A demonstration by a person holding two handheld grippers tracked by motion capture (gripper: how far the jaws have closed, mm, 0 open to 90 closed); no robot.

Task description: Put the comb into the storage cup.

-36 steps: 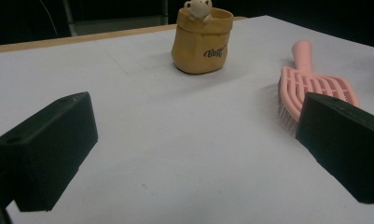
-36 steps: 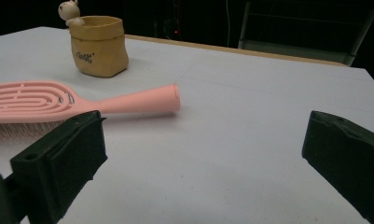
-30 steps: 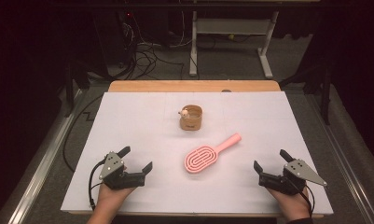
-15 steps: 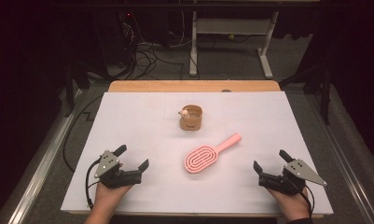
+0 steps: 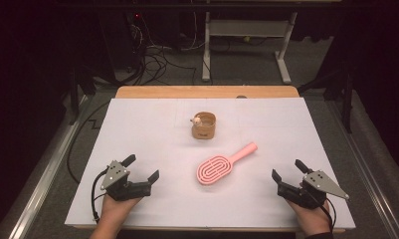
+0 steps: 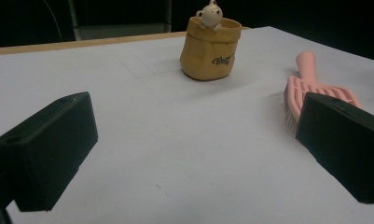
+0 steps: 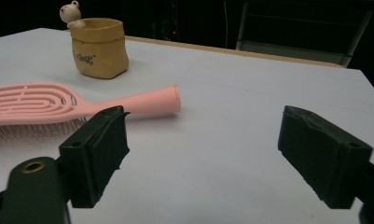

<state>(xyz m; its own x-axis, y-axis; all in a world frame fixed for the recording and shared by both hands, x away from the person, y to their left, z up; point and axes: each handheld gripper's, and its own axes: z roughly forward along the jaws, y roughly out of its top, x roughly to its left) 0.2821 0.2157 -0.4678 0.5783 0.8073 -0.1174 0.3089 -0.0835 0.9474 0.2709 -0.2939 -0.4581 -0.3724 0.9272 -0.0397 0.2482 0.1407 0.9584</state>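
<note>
Brush, pink, lies flat on the white table, bristles down, just nearer the person than the tan pot, its handle pointing away to the right. Left gripper rests well to the brush's left, jaws spread wide with nothing between them. Right gripper rests well to the brush's right; its jaws have just been closing a little, yet stand apart and empty.
</note>
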